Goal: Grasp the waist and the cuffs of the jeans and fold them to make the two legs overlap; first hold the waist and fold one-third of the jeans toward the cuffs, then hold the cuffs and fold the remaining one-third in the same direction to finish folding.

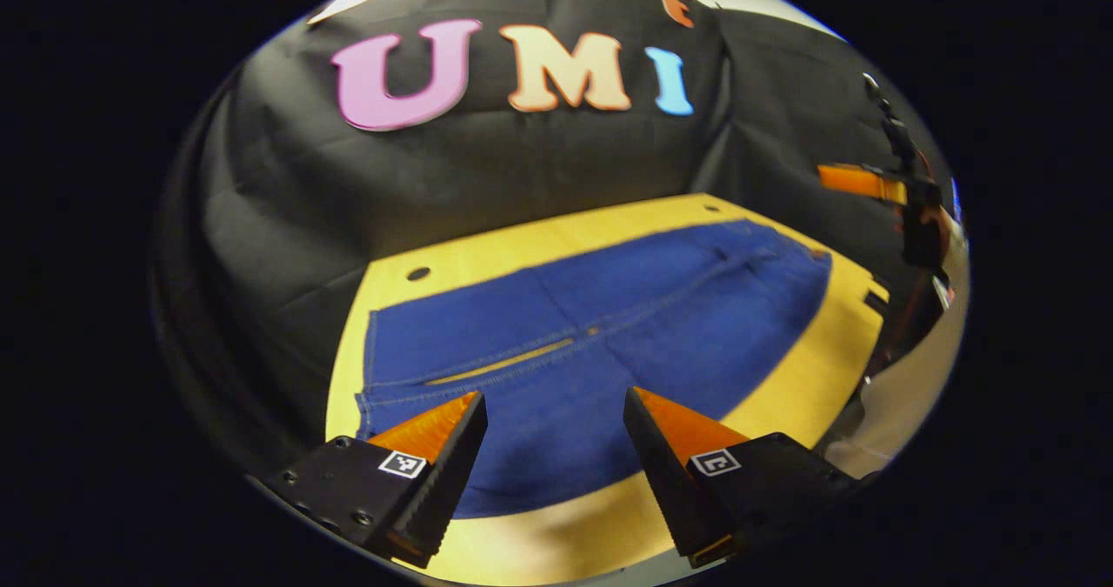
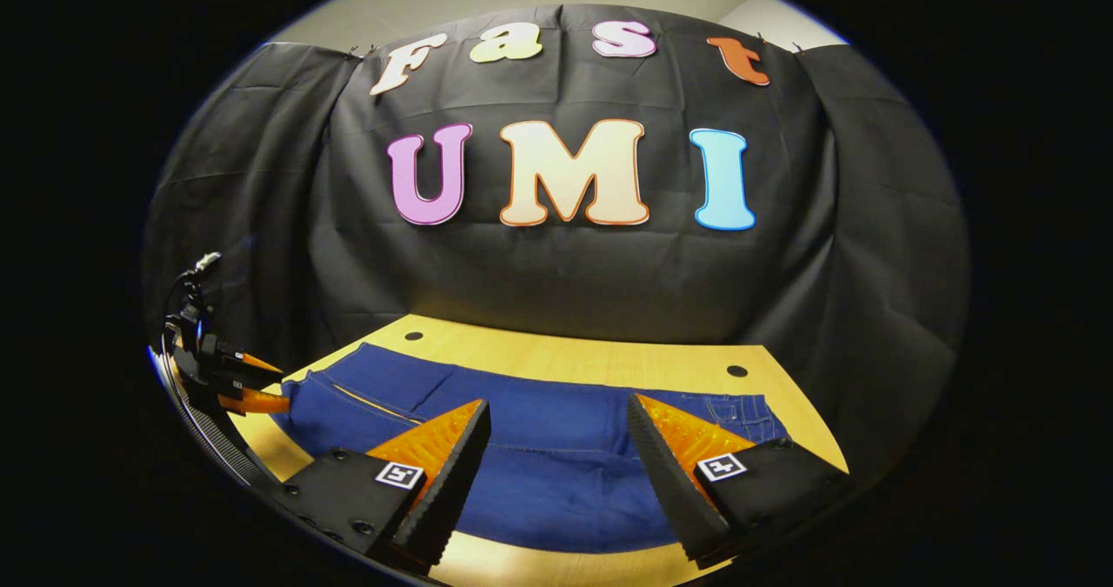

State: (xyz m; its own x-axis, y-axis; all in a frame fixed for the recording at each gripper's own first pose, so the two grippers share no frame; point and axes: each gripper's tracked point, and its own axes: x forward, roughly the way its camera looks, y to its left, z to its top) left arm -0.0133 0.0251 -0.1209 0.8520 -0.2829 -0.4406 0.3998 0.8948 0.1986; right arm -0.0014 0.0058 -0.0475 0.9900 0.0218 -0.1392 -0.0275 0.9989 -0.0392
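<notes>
The blue denim jeans [image 1: 600,326] are spread flat lengthwise on the yellow wooden table [image 1: 783,396]. Above their near edge, the left gripper [image 1: 555,413] and right gripper [image 2: 558,422] are held wide open, empty.

Blue jeans [image 1: 609,326] flat on table, unfolded, legs side by side.

Left hand-held gripper [image 1: 555,404] and right hand-held gripper [image 2: 558,413] both hover with fingers spread apart.

Your left hand-held gripper [image 1: 555,404] and right hand-held gripper [image 2: 558,413] each have black screwed bodies, ridged wedge fingers and square coded markers.
</notes>
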